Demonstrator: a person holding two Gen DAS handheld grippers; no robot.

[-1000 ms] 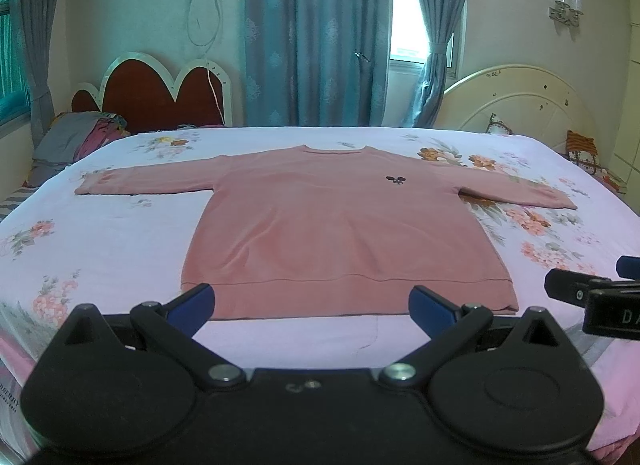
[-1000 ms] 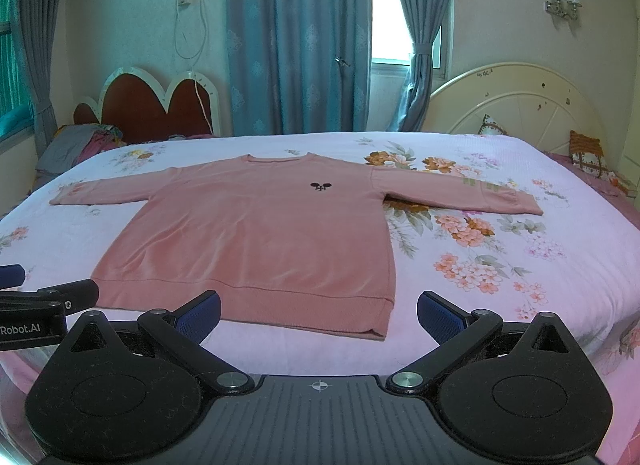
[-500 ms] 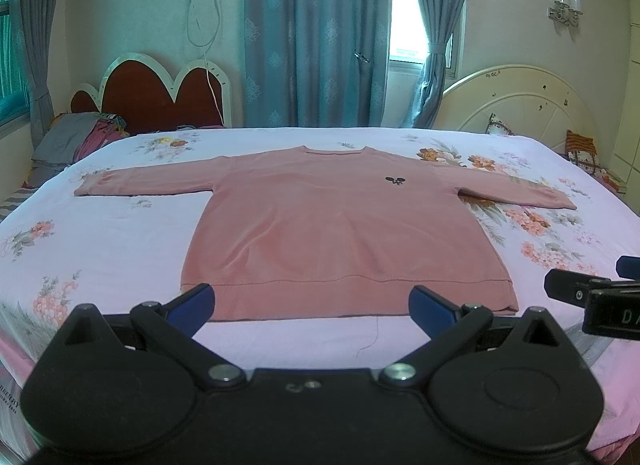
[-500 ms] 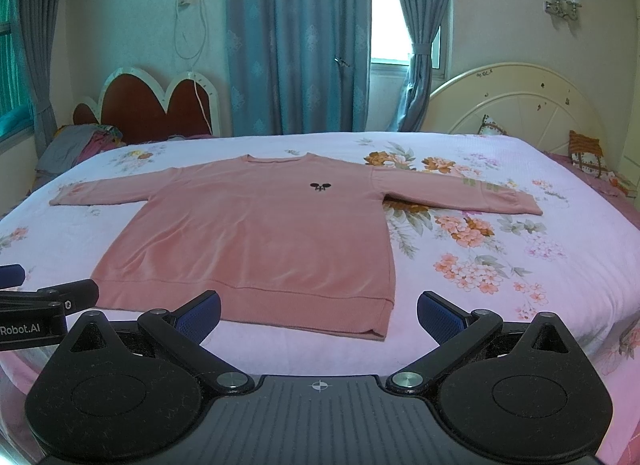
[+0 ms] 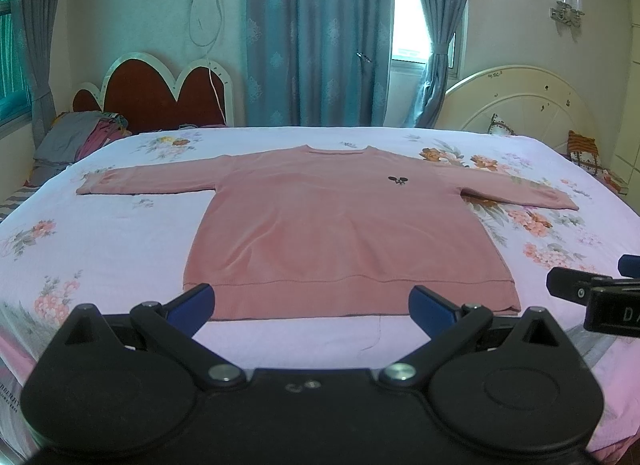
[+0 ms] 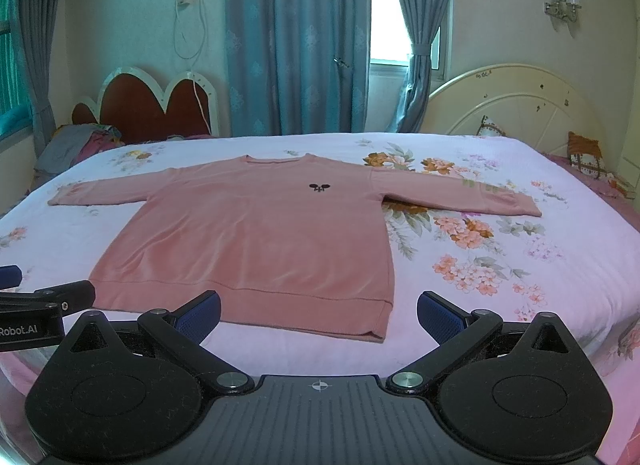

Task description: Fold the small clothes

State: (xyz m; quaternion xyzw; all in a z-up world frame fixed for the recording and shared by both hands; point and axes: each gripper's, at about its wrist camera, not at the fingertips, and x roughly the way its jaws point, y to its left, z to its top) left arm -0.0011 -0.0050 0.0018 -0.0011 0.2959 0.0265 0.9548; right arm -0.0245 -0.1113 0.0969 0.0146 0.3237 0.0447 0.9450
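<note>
Left wrist view: a pink sweater (image 5: 344, 233) lies flat and face up on a bed (image 5: 100, 233) covered in a pale floral sheet; both sleeves are spread out to the sides, the neckline points away from the camera, and the ribbed hem runs along the near edge. The left gripper (image 5: 312, 301) hovers low just in front of that hem, its two blue-tipped fingers spread wide apart and holding nothing; a loose thread (image 5: 374, 335) trails from the hem onto the sheet between them. The tip of the right gripper (image 5: 596, 293) shows at the right edge, off the garment.

Right wrist view: the same sweater (image 6: 256, 241) sits left of centre; its right hem corner lies between the fingers of the right gripper (image 6: 318, 313), which are also spread wide and empty. A small black emblem (image 6: 319, 187) marks the chest. The left gripper (image 6: 48, 297) appears at the left edge, near the other hem corner.

Risks, as a judgement: folding has not begun; if either claw pinches too deep it may catch the sheet along with the hem and drag the bedding up; pinching only the top layer would let the back layer sag and crease the fold; uneven lifting by the two hands would skew the garment; the outstretched sleeves could bunch if the body is folded first.
</note>
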